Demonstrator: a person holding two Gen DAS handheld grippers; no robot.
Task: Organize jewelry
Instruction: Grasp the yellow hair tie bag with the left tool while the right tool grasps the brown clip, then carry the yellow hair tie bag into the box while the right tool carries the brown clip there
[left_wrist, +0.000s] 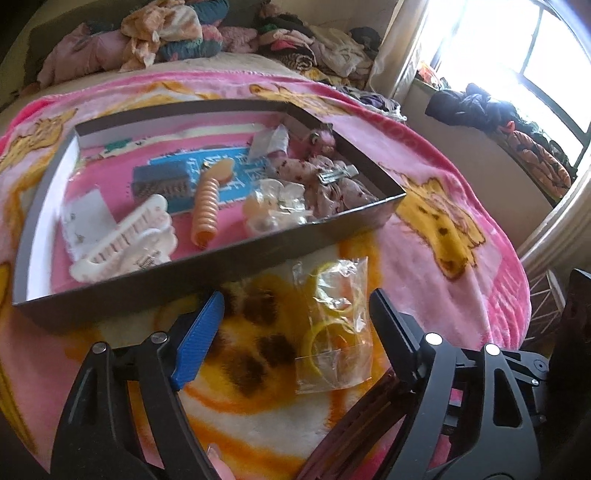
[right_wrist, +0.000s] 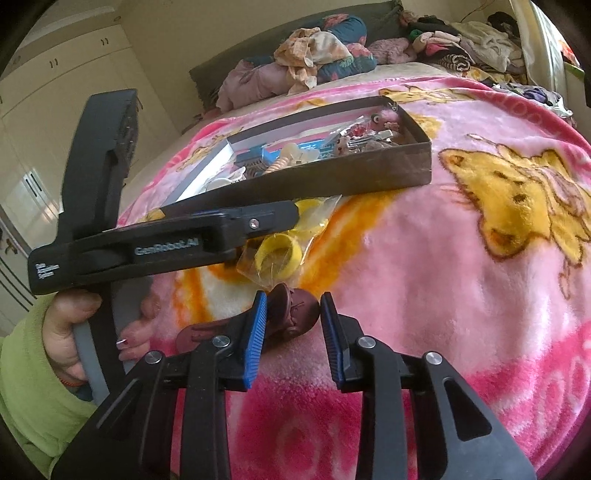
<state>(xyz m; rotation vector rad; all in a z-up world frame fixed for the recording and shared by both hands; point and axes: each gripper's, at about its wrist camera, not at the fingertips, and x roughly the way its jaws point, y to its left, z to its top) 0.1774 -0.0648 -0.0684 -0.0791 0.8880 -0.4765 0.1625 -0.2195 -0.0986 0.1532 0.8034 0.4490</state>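
Observation:
A clear bag of yellow rings (left_wrist: 334, 325) lies on the pink blanket just in front of a dark shallow box (left_wrist: 221, 258). My left gripper (left_wrist: 297, 295) stands open around the bag; the blue pad is well clear of it, the black finger close beside it. The box holds a white claw clip (left_wrist: 125, 236), a peach spiral tie (left_wrist: 207, 206) and a silver clip (left_wrist: 338, 173). In the right wrist view my right gripper (right_wrist: 293, 297) is shut on a brown hair clip (right_wrist: 295, 314) just above the blanket. The left gripper (right_wrist: 288, 214) reaches over the bag (right_wrist: 280, 251) in front of the box (right_wrist: 332, 181).
The bed's pink and yellow blanket (left_wrist: 461, 221) spreads all around. Heaped clothes (left_wrist: 184, 33) lie at the far end. A bright window (left_wrist: 517, 55) with clothes on its sill is at the right. A hand in a green sleeve (right_wrist: 66, 332) holds the left gripper's handle.

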